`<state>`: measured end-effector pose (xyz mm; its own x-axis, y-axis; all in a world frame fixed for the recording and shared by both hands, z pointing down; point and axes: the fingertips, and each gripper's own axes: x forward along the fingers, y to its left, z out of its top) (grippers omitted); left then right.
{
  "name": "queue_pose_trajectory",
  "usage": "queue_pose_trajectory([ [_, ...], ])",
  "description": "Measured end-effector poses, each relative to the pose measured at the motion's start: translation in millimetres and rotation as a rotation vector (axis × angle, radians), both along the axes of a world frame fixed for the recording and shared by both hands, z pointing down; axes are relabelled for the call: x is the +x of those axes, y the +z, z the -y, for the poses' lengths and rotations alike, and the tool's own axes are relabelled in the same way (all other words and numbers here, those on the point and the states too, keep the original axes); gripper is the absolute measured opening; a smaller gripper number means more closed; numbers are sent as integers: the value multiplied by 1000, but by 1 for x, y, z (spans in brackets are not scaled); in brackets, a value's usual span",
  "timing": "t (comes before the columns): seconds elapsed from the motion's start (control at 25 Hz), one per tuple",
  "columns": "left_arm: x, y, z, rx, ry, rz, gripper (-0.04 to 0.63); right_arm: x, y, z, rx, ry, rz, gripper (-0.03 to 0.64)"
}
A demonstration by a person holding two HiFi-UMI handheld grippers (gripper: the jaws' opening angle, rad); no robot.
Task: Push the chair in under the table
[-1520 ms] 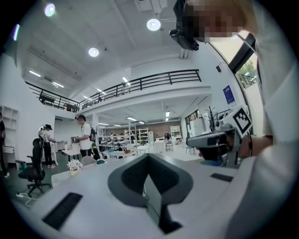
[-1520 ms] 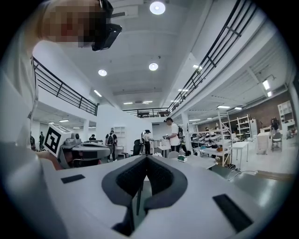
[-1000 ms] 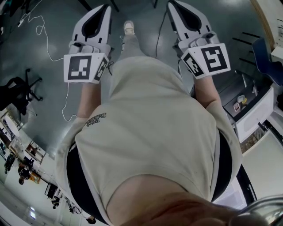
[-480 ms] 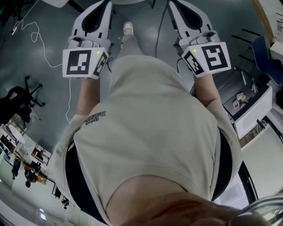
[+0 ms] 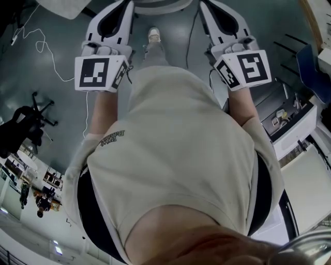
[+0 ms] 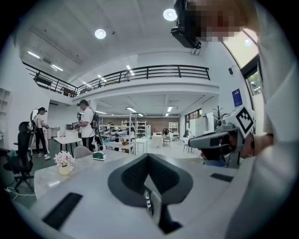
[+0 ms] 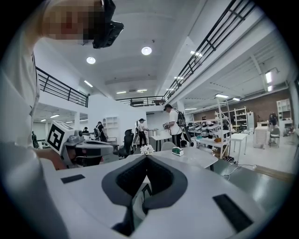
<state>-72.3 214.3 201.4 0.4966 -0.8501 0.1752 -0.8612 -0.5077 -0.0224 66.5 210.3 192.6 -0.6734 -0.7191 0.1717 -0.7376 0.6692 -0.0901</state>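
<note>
A white table (image 6: 44,179) with a small pot of flowers (image 6: 64,160) on it stands ahead. A grey chair back (image 6: 83,151) rises behind its top. The right gripper view shows the same table (image 7: 198,158), flowers (image 7: 147,149) and chair (image 7: 169,145). In the head view both grippers reach forward at chest height on either side of my torso. My left gripper (image 5: 125,5) and right gripper (image 5: 202,5) are shut and hold nothing. A pale rounded edge (image 5: 160,3) shows between their tips; I cannot tell whether it is table or chair.
A black office chair (image 5: 23,129) and a white cable (image 5: 51,57) are on the dark floor at left. A white table corner (image 5: 67,8) lies at top left. A white cabinet (image 5: 295,129) and a blue chair (image 5: 310,67) are at right. People (image 6: 86,123) stand beyond the table.
The floor, cable and black office chair have slid down the head view as I walk forward. White edges have come into view at the top. Both grippers stay shut.
</note>
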Motion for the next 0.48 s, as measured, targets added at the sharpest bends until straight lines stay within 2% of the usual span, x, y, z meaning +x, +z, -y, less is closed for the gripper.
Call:
queue_pose_trajectory([
  [0.48, -46, 6, 86, -28, 56, -9, 9, -56, -4, 87, -5, 31, -18, 9],
])
